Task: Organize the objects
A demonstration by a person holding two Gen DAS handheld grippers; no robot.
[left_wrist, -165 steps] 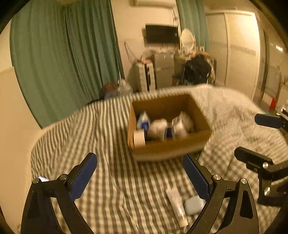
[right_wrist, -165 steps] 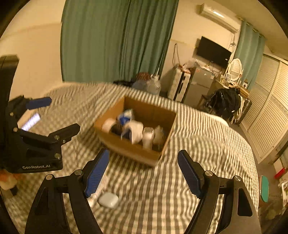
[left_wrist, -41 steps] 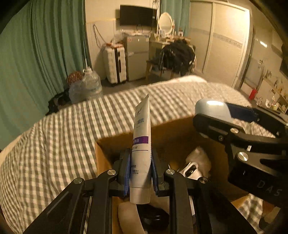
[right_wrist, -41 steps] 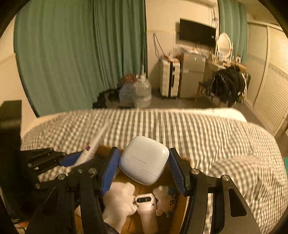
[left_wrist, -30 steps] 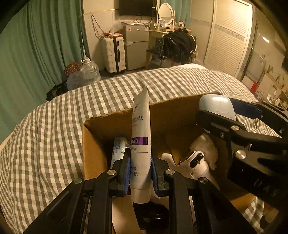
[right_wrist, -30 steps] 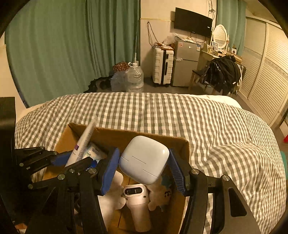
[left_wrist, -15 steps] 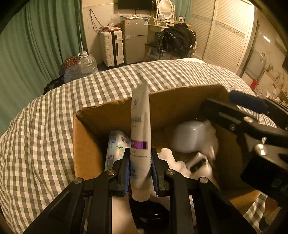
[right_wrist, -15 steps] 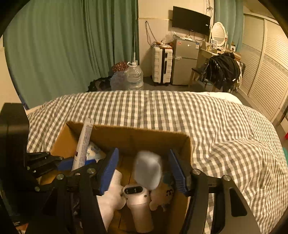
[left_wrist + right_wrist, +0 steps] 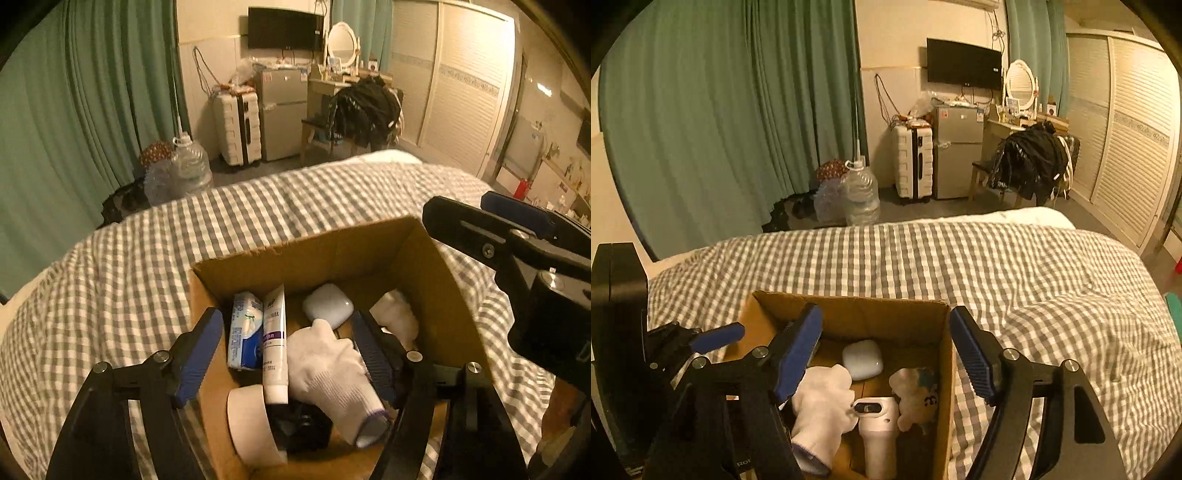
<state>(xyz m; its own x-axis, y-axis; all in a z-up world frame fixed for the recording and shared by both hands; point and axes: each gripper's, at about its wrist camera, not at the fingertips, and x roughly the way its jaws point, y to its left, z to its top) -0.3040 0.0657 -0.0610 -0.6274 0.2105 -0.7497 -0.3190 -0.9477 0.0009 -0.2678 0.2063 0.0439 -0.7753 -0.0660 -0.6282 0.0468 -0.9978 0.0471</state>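
A cardboard box (image 9: pixel 325 254) (image 9: pixel 886 314) stands on the checked bed. In it lie a white tube with a purple band (image 9: pixel 274 343), a white rounded case (image 9: pixel 328 305) (image 9: pixel 862 359), a white glove (image 9: pixel 332 373) (image 9: pixel 820 402), a blue-and-white pack (image 9: pixel 243 332), a tape roll (image 9: pixel 251 424), a white device (image 9: pixel 877 428) and a small plush toy (image 9: pixel 914 398). My left gripper (image 9: pixel 288 358) is open and empty over the box. My right gripper (image 9: pixel 886 354) is open and empty above the box; it also shows in the left wrist view (image 9: pixel 517 240).
The checked bedspread (image 9: pixel 1015 280) spreads around the box. Beyond the bed are green curtains (image 9: pixel 720 122), water jugs (image 9: pixel 858 195), a white suitcase (image 9: pixel 912 162), a small fridge (image 9: pixel 956 151) and a chair with black clothes (image 9: pixel 1030 162).
Both grippers have opened. The tube has dropped from my left gripper into the box, and the white case, released from my right gripper, has come to rest there.
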